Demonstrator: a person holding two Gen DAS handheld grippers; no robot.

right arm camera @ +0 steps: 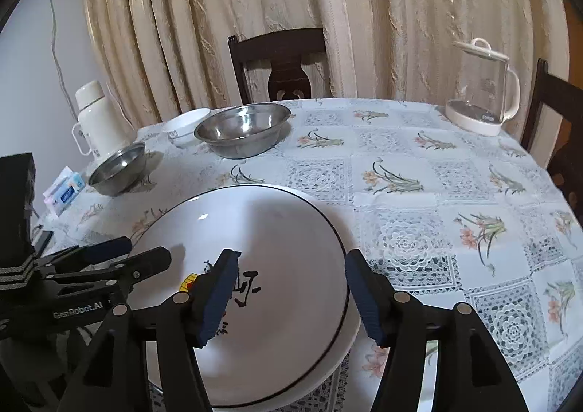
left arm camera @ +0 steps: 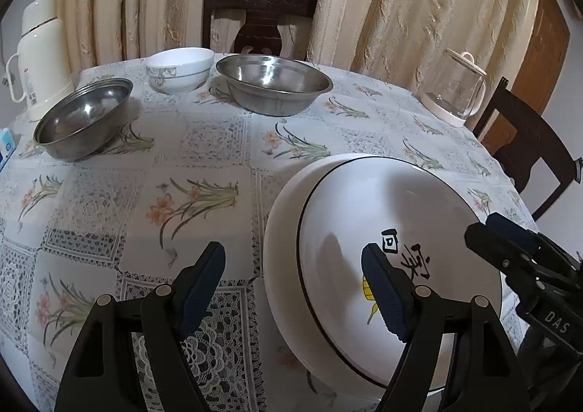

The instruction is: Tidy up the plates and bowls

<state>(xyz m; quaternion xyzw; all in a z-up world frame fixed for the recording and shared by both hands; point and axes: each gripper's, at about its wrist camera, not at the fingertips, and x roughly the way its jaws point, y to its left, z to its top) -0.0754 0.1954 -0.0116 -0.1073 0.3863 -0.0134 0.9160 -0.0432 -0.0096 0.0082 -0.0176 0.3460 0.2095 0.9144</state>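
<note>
While two white plates [left arm camera: 382, 215] sit stacked at the near edge of the table [left arm camera: 204, 157], the upper one rimmed in black and painted with dark brush characters and a yellow motif, both claws hang over them with jaws spread and nothing between the pads. The left claw [left arm camera: 295, 288] straddles the stack's left rim, one blue-padded finger over the bare floral tablecloth, the other over the plate's painted centre; the right claw [right arm camera: 288, 297] hangs above the same plate, one finger over the characters, the other at the right rim. In the left wrist view the right claw enters from the right edge, its fingertips just over the plate's rim; whether any pad touches the china cannot be told. Farther back, well apart from the stack, a large steel bowl [left arm camera: 273, 84] stands near the table's far side, with a white ceramic bowl [left arm camera: 180, 69] bearing a grey pattern just beside it on the left, and a smaller steel bowl [left arm camera: 83, 118] nearer and farther left. A cream thermos flask [left arm camera: 42, 55] stands behind that small bowl, and a glass kettle [left arm camera: 455, 87] with a white lid and base occupies the far right of the table. Dark wooden chairs [left arm camera: 260, 16] are drawn up before pale pleated curtains [left arm camera: 400, 4].
</note>
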